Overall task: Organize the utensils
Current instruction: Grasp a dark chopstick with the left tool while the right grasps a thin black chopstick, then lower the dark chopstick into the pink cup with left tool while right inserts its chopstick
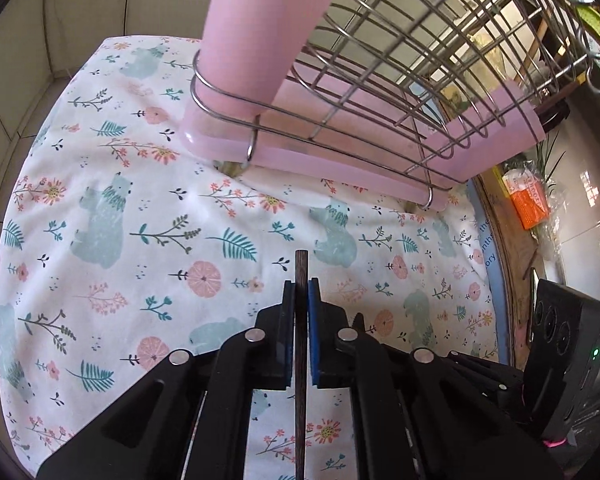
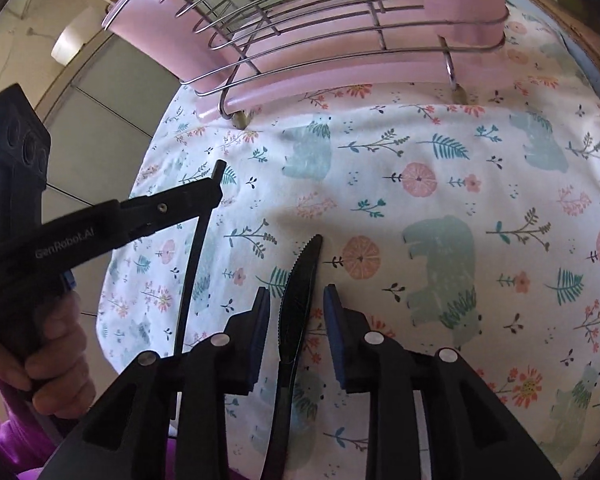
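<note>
Your left gripper [image 1: 301, 284] has its jaws clenched on a dark chopstick [image 1: 300, 320], pinched partway along so a short end juts forward past the pads; that grip keeps the stick in line with the fingers, which should help you aim it at an opening. From the right wrist view the chopstick [image 2: 192, 264] hangs away from the cloth. Your right gripper [image 2: 296, 292] has its jaws released, straddling a black serrated knife [image 2: 296, 292] that lies flat on the floral cloth [image 2: 440, 184] covering the desk, pads either side but not touching. The wire rack [image 1: 400, 80] on its pink tray [image 1: 340, 168] stands just ahead, close enough that both utensils have a short trip. Closing on the knife looks like the next move.
</note>
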